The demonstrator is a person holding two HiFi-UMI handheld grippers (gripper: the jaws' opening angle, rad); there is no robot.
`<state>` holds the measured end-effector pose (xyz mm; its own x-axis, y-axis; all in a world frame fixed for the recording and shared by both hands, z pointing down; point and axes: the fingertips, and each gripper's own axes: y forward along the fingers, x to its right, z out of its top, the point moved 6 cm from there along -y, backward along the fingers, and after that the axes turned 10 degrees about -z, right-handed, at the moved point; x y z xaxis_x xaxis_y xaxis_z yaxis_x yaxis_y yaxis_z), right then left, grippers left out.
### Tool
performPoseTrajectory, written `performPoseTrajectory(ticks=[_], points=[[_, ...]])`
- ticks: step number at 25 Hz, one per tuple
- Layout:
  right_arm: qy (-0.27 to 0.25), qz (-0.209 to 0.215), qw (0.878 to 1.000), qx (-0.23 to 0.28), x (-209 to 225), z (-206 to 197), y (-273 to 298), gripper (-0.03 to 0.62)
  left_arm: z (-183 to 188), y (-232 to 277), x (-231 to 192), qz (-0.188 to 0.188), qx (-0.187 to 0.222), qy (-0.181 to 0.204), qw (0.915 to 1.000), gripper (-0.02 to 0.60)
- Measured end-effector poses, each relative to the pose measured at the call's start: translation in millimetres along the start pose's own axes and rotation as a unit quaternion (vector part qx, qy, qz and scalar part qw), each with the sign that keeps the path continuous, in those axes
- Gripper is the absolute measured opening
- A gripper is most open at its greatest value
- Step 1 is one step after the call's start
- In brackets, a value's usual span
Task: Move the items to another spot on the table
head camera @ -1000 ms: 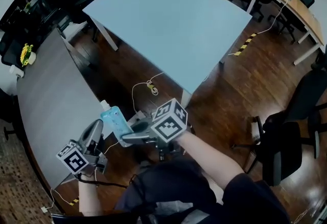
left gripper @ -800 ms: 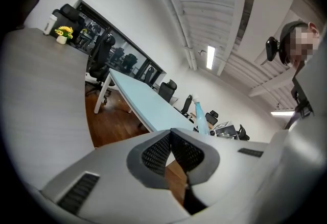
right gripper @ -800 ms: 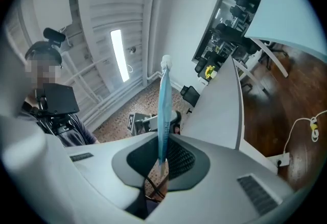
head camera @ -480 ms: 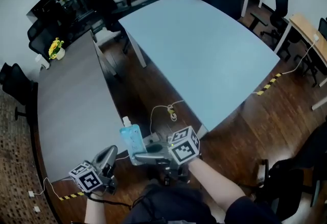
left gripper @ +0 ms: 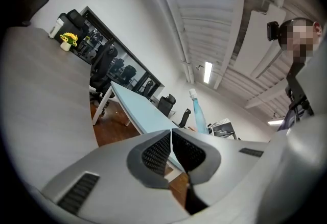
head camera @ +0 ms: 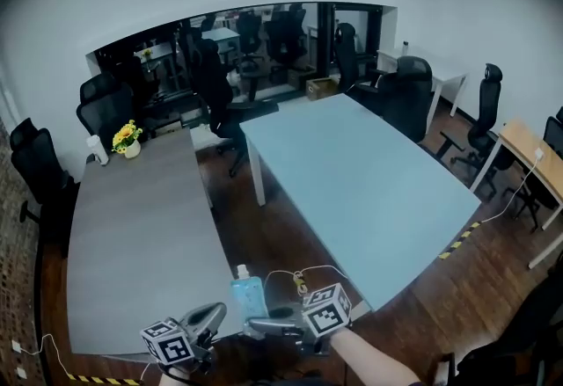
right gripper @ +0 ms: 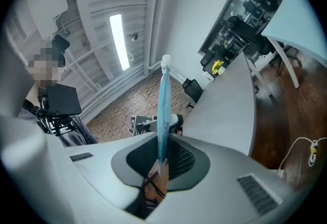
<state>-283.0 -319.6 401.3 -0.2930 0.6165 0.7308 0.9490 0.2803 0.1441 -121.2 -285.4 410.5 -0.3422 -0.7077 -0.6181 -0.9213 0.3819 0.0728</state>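
My right tool (right gripper: 163,139) is clamped on the bottom edge of the blue spouted pouch (head camera: 248,294), which stands upright above the jaws with its white cap on top. It hangs in the air just beside the near corner of the grey table (head camera: 132,235), and as far as I can judge it is over the wooden floor (head camera: 264,226) rather than over the top. My left tool (left gripper: 171,133) is all but closed. Its jaws have only just eased apart a crack and nothing is between them, so it gives no support. The worry is the grip itself: I hold a thin, soft seam low down, with all the liquid's weight above it. A quick swing or a tilt of my wrist could make the pouch fold over or slide out, and from here it would land on the floor. Setting it down too near the table's edge is the other risk, since its narrow base could let it tip off. The light blue table (head camera: 369,182) is farther away, so carrying it there means a longer time to slip.
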Motion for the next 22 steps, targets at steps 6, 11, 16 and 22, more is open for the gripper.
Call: performPoseTrajectory(ticks=[6, 11, 16, 22], points=[[-0.012, -0.062, 0.998, 0.005, 10, 8, 23, 0.020, 16, -3, -28, -0.042, 0.014, 0.002, 0.9990, 0.023], [-0.015, -0.158, 0.986, 0.050, 24, 27, 10, 0.020, 24, 11, -44, -0.073, -0.007, 0.008, 0.9973, 0.020], [-0.010, -0.164, 0.984, 0.071, 16, 29, -14, 0.020, 23, 37, -36, -0.095, -0.033, 0.008, 0.9949, 0.020], [-0.007, -0.126, 0.989, 0.076, 35, 32, -47, 0.020, 29, 71, -14, -0.081, -0.040, 0.039, 0.9952, 0.023]])
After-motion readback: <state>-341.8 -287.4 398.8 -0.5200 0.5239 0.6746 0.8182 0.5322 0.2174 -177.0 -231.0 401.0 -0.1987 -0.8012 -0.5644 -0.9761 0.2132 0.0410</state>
